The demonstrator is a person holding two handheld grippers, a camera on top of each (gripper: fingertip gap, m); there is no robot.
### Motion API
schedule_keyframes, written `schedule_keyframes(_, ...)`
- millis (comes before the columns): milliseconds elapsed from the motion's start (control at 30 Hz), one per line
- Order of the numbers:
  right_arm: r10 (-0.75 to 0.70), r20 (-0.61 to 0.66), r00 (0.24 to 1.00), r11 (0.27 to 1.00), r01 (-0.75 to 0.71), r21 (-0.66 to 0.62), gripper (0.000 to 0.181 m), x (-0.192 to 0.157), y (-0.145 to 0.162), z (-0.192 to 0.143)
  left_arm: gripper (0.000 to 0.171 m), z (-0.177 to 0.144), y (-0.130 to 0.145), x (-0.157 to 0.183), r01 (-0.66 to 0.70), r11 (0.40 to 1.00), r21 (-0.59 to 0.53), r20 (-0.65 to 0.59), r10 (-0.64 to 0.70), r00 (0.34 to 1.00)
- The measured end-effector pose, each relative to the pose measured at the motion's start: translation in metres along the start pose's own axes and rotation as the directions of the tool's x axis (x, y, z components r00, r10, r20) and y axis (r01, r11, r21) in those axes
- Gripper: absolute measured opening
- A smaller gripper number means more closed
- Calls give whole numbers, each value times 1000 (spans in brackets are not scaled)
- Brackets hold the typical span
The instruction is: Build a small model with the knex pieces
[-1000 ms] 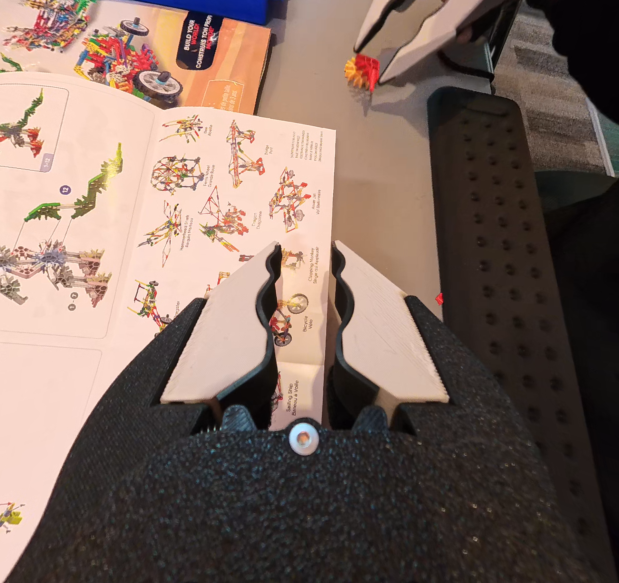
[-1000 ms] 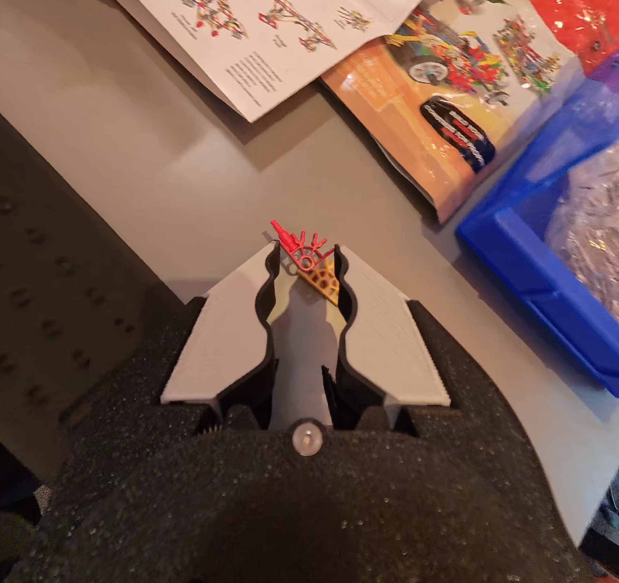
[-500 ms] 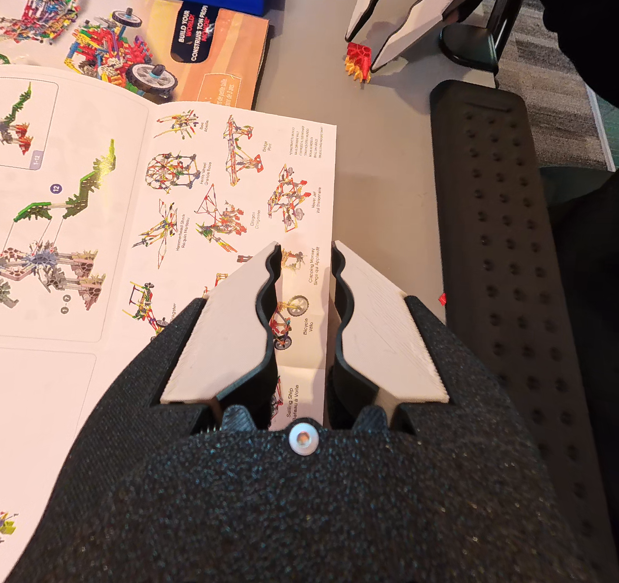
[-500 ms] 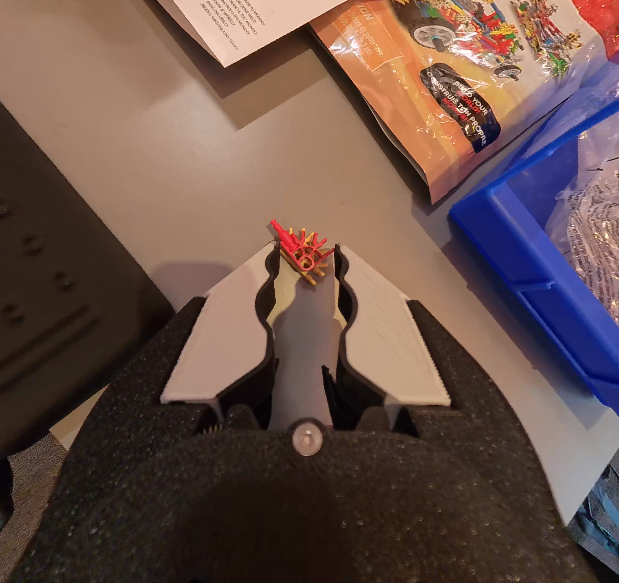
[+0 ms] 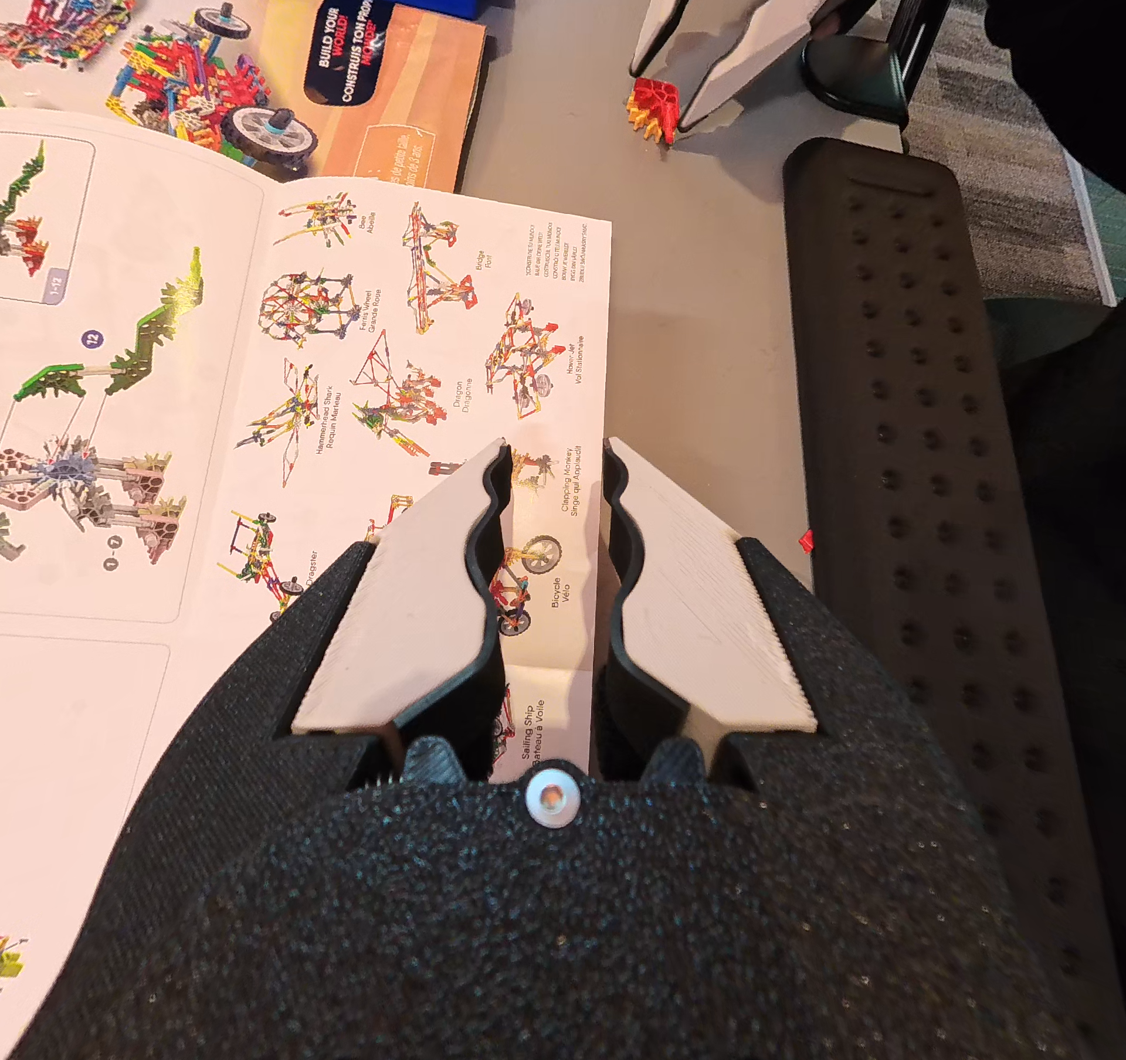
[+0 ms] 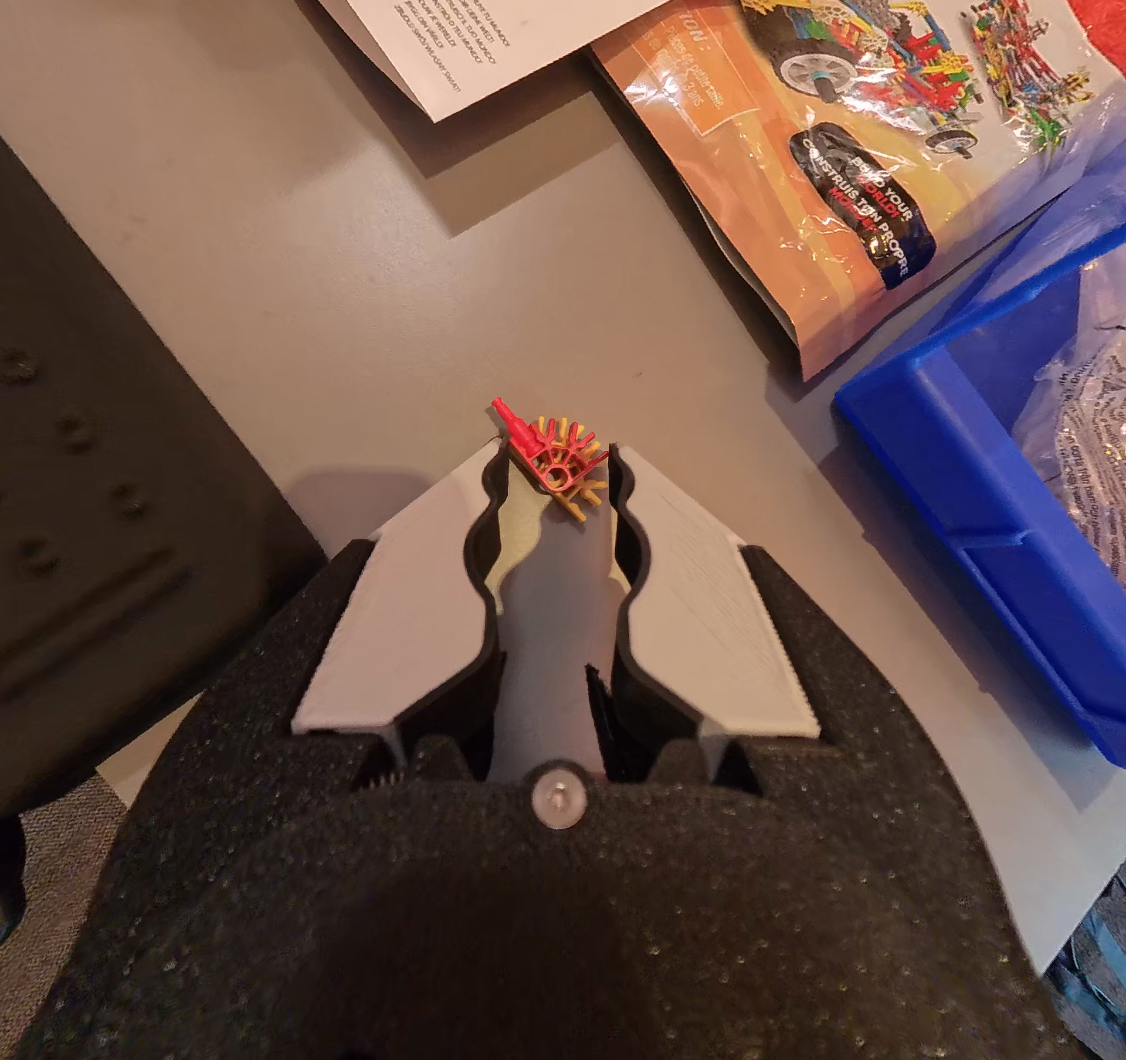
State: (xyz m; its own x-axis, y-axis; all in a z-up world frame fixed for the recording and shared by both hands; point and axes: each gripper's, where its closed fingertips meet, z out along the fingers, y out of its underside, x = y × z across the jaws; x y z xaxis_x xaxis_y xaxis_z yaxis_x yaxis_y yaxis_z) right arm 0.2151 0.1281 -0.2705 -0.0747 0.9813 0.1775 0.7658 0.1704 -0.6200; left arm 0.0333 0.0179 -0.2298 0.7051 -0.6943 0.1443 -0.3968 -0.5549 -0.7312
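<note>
My left gripper (image 5: pixel 554 452) is spread, nothing between its fingers. It hangs over the right-hand edge of the open instruction booklet (image 5: pixel 365 361); the page edge runs up between the two fingertips. To the right of that edge lies a strip of bare grey table (image 5: pixel 701 300), bounded farther right by a black perforated pad (image 5: pixel 914 421). A small red fragment (image 5: pixel 806 540) sits at the pad's left edge.

My right gripper (image 6: pixel 555 452) is also spread, and I see it grasping nothing. A small red and yellow connector piece (image 6: pixel 557 467) lies on the table between its fingertips; from the right wrist view I cannot tell whether the fingertips touch it. In the left wrist view the piece (image 5: pixel 655 108) sits just beside one fingertip, at table level.

Ahead of the right gripper there is open table up to the booklet corner (image 6: pixel 439 105) and the printed orange packet (image 6: pixel 822 178). The blue bin (image 6: pixel 944 482) stands near on the right, its rim angled across the view. The black pad (image 6: pixel 91 421) closes the left side.
</note>
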Motion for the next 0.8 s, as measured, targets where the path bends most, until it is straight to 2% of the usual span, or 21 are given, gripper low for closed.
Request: schedule_keyframes(800,-18,7,1000,1000,19,-8,32,-1,-1,2,27,0,1,-1,-2,1000,-5,1,2,1000)
